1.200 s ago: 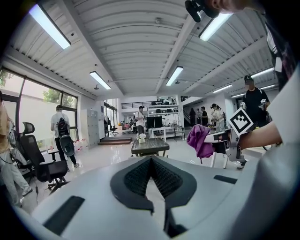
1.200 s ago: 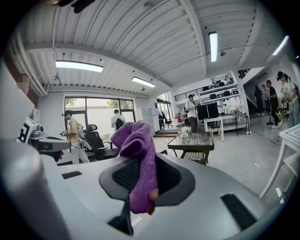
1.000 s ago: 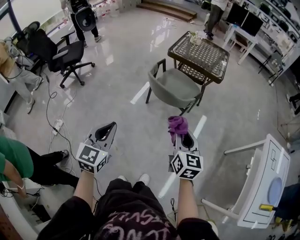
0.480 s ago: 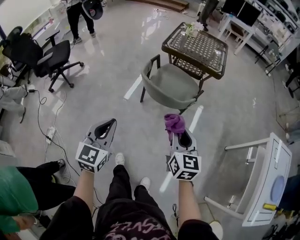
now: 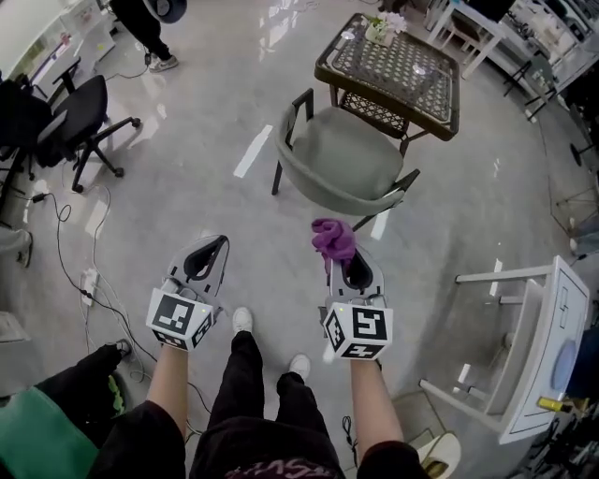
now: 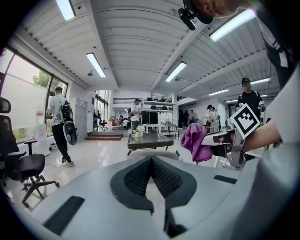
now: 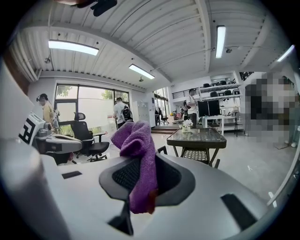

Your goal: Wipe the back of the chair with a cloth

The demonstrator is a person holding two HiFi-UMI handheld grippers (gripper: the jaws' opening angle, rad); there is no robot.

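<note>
The grey-green chair [image 5: 344,166] with dark legs stands on the floor ahead of me, its curved back [image 5: 318,194] toward me; its back rim [image 6: 151,153] also shows just beyond the left jaws. My right gripper [image 5: 341,258] is shut on a purple cloth [image 5: 331,239], which bunches up above the jaws [image 7: 138,149] and hangs in the air short of the chair back. The cloth [image 6: 197,143] also shows in the left gripper view. My left gripper [image 5: 210,255] is held level beside it, shut with nothing in it.
A dark wicker table [image 5: 393,70] with flowers stands right behind the chair. A black office chair [image 5: 65,122] and floor cables [image 5: 89,271] lie to the left. A white table [image 5: 529,351] stands at the right. People [image 5: 145,28] stand around the room.
I have walked forward: the chair and table are nearer and lower in the head view. Both grippers keep their pose, the cloth still held in the right one.
</note>
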